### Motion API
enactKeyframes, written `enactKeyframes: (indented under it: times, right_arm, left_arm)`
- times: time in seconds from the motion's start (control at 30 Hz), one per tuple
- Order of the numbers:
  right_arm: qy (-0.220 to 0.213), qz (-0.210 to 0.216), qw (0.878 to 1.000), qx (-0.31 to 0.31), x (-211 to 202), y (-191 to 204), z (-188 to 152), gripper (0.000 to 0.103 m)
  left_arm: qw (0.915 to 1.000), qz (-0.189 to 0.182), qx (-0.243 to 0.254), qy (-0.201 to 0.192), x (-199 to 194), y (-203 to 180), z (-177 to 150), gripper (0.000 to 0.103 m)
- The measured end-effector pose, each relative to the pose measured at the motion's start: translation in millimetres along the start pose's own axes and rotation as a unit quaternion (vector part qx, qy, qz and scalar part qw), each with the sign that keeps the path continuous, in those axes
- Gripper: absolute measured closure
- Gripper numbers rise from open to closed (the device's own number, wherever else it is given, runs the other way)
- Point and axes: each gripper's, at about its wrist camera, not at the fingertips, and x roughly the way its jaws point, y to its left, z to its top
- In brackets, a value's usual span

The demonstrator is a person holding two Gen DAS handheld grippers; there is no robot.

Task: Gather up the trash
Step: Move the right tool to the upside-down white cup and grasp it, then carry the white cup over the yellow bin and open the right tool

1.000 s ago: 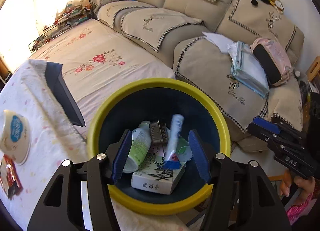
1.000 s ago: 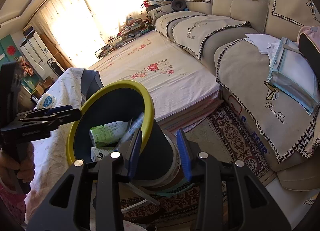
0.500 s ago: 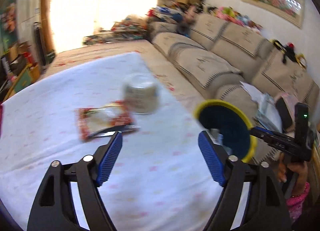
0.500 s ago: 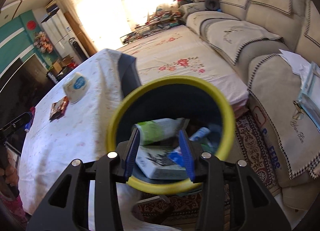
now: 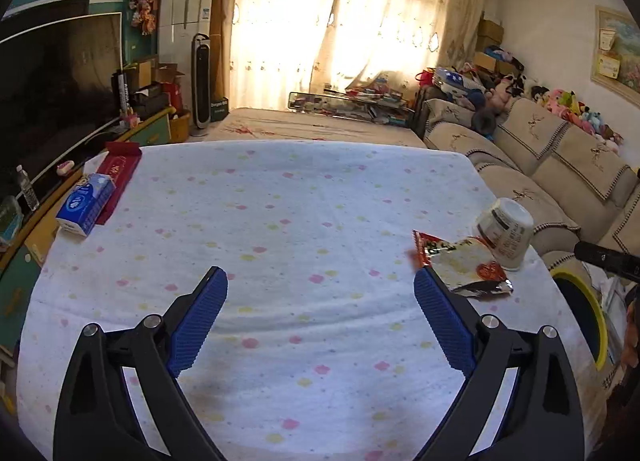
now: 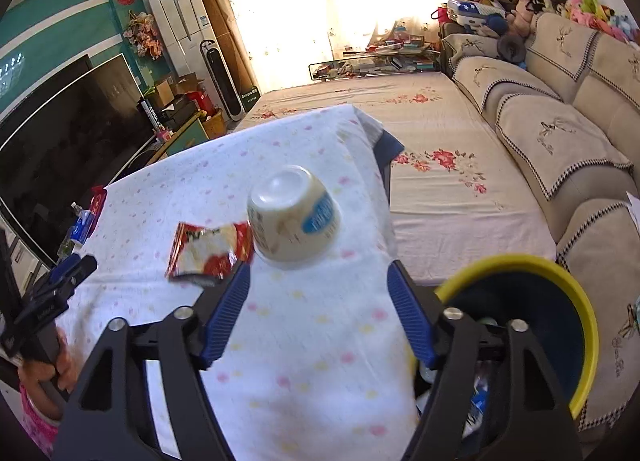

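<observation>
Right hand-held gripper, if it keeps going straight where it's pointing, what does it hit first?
Most likely the upturned white cup, just ahead of the open right hand-held gripper; the red snack wrapper lies just left. Depth is uncertain.

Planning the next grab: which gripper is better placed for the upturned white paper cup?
Right. The right gripper is open, facing the upturned white paper cup; the left gripper sees it off to one side.

Cup (image 6: 294,217) stands upside down on the table (image 5: 280,221), near its sofa-side edge. Wrapper (image 6: 210,247) lies flat on the cloth, touching the cup on the side away from the sofa (image 6: 560,133). Bin (image 6: 576,301) stands beside the table, between table and sofa. Tissue pack (image 5: 86,203) lies at the opposite table edge, partly on a flat box (image 5: 120,169).
</observation>
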Motion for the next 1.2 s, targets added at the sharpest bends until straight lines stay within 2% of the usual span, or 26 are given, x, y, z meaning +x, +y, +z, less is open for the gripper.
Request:
enactKeyframes:
  times: [0.17, 0.27, 0.57, 0.67, 0.93, 1.03, 1.2]
  right_arm:
    - [0.001, -0.023, 1.0, -0.018, 36, 28, 30, 0.025]
    - [0.017, -0.036, 0.999, -0.021, 62, 39, 40, 0.025]
    - [0.041, -0.083, 0.995, -0.035, 110, 49, 38, 0.024]
    - [0.037, -0.089, 0.995, -0.035, 115, 48, 34, 0.026]
    - [0.036, -0.096, 0.994, -0.047, 124, 46, 27, 0.024]
    - [0.021, -0.082, 0.996, -0.024, 112, 39, 29, 0.024]
    - [-0.015, -0.058, 0.998, -0.005, 70, 33, 34, 0.024]
  left_arm:
    - [0.9998, 0.002, -0.017, 0.011, 4, 2, -2, 0.01]
    - [0.9998, 0.003, -0.018, 0.012, 5, -2, -5, 0.01]
    - [0.9999, 0.006, -0.007, 0.013, 7, -12, -8, 0.01]
    - [0.9999, 0.007, -0.007, 0.014, 7, -12, -9, 0.01]
    - [0.9996, 0.007, -0.01, 0.024, 11, -13, -11, 0.01]
    - [0.9996, 0.009, -0.006, 0.025, 12, -13, -11, 0.01]
    - [0.9994, 0.007, -0.008, 0.032, 14, -12, -12, 0.01]
